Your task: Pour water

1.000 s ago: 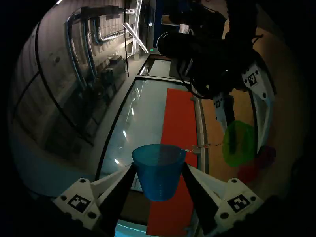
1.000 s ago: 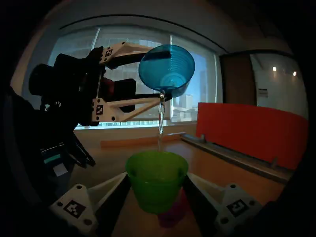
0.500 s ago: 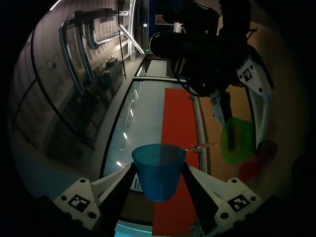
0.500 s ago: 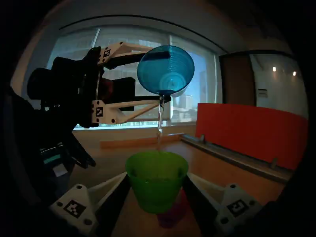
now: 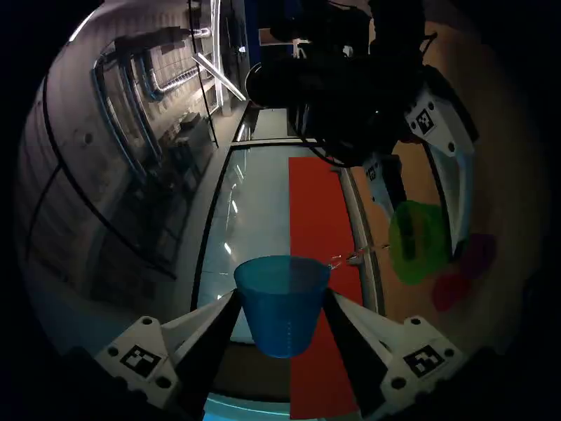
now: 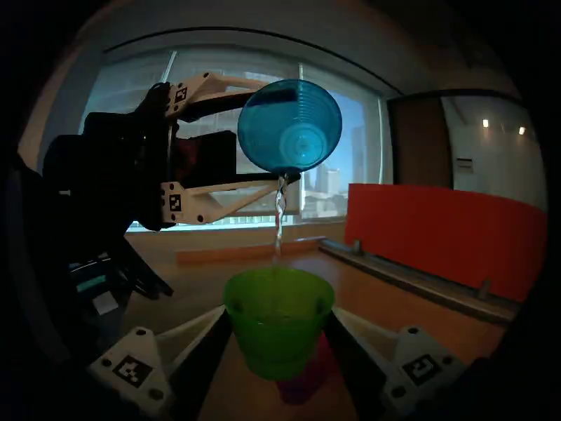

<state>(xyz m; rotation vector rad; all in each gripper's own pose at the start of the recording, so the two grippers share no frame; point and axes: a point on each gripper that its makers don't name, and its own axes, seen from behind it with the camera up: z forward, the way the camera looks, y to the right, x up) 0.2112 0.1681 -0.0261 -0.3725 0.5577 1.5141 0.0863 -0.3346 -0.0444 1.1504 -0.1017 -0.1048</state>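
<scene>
Blue translucent plastic cup [image 5: 282, 316]: in the left gripper view, clamped between both fingers of the left gripper [image 5: 282, 300] and tipped far over, judged so that its lip drains.
Thin water stream [image 5: 357, 254]: runs off that lip toward the green translucent plastic cup [image 5: 419, 242].
Right gripper [image 5: 429, 235]: farther off, one finger on each side of the green cup, apparently steadying it under the flow.
Red flat panel [image 5: 315, 210]: behind the blue cup, well apart from both cups.
Green cup, right gripper view: upright and squeezed between the right gripper's two fingers, its mouth directly under the blue cup's lip.
Stream, right gripper view: falls inside the green rim with a margin on both sides; the fill level is hard to read.
Magenta cup [image 6: 301, 384]: low behind the green cup; I cannot tell whether they touch.
Wooden tabletop [image 6: 393, 295]: open ahead, with the red panel bounding it on the right.
Risk: tipping the blue cup further could carry the stream past the rim.
</scene>
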